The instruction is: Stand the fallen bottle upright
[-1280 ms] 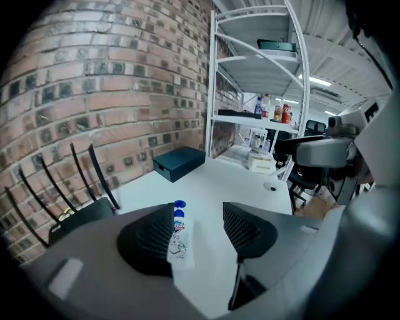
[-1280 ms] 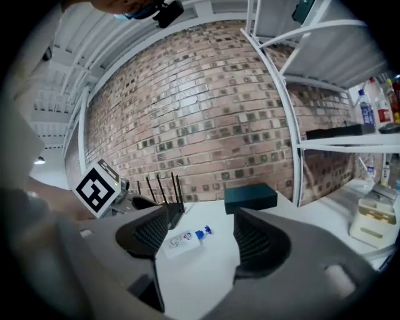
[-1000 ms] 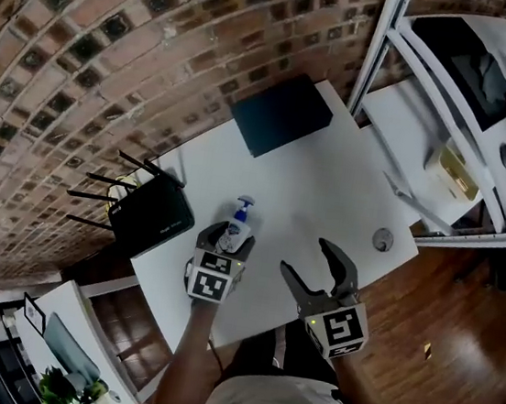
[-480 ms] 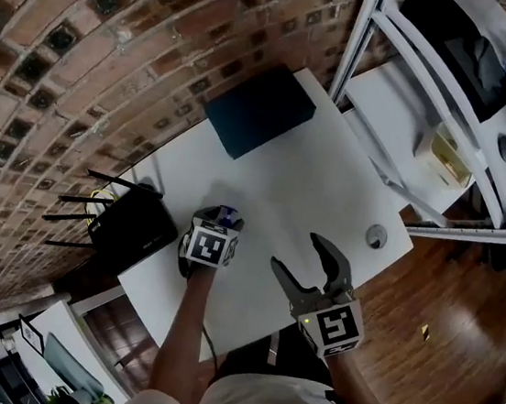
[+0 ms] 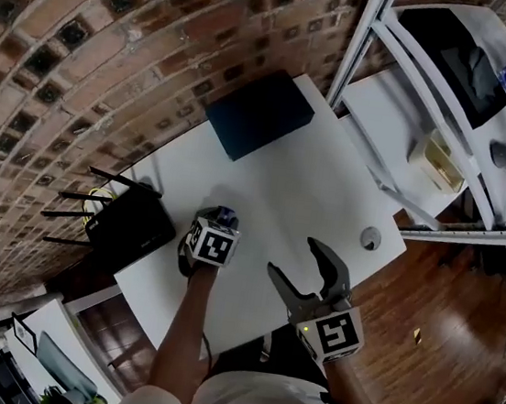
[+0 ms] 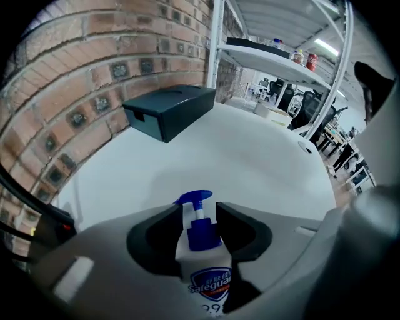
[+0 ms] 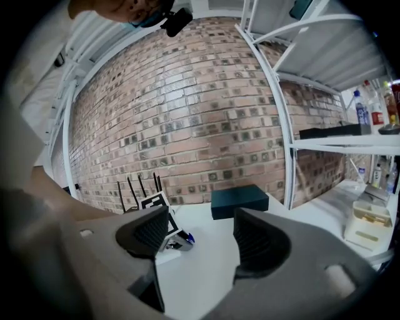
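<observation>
A white soap bottle (image 6: 201, 265) with a blue pump lies on the white table (image 5: 311, 186), pump toward the dark box. My left gripper (image 6: 199, 219) has come down over it; its jaws have just been closing and now press on the bottle's shoulders either side of the pump. In the head view only the blue pump tip of the bottle (image 5: 226, 213) shows past the marker cube of the left gripper (image 5: 212, 240). My right gripper (image 5: 290, 255) hovers at the table's near edge, open, with nothing between its fingers. It faces the left gripper (image 7: 156, 206).
A dark box (image 5: 258, 114) sits at the table's far end. A black router (image 5: 135, 222) with antennas stands off the left edge. A small round disc (image 5: 370, 239) lies near the right edge. A white shelving rack (image 5: 429, 127) stands to the right.
My left gripper has sunk onto the bottle, covering it in the head view, and its jaws have drawn in on it. The right gripper has stayed put.
</observation>
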The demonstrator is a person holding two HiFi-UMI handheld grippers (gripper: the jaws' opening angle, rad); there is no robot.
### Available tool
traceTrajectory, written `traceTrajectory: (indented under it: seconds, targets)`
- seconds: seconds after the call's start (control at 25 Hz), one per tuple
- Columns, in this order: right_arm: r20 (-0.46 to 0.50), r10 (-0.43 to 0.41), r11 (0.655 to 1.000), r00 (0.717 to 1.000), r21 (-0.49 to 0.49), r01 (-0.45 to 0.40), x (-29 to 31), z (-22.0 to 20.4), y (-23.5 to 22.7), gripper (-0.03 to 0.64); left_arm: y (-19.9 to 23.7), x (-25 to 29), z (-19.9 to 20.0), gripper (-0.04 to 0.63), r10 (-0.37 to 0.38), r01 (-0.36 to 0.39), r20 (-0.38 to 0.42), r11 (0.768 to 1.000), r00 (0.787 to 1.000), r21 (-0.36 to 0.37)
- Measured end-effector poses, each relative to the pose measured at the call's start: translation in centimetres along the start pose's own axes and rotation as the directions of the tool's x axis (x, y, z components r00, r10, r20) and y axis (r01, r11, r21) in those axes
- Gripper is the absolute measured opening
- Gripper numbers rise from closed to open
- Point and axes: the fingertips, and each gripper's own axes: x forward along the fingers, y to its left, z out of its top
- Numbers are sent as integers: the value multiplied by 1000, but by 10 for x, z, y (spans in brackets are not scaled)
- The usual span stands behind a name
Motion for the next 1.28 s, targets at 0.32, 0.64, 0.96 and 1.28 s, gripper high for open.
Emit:
traceTrajectory:
  seconds: [0.32, 0.64, 0.96, 1.28]
  targets:
    - [0, 4, 1000, 1000, -24, -4, -13, 3, 13, 313, -6, -25, -2, 156, 4, -1, 85, 999, 996, -38]
    - [-16, 45, 999, 999, -27, -45, -20, -2, 42, 313, -6, -78, 1, 156, 12, 1, 214, 998, 977, -62]
    - [-20, 108, 993, 994, -38, -109, -23, -1, 75, 313, -2, -123, -10, 141, 75, -42, 311, 993, 947, -111]
    - [-17, 158, 984, 987, -74, -159, -25, 8, 95, 313, 12, -152, -22, 140, 187, -110, 399, 972, 897, -209]
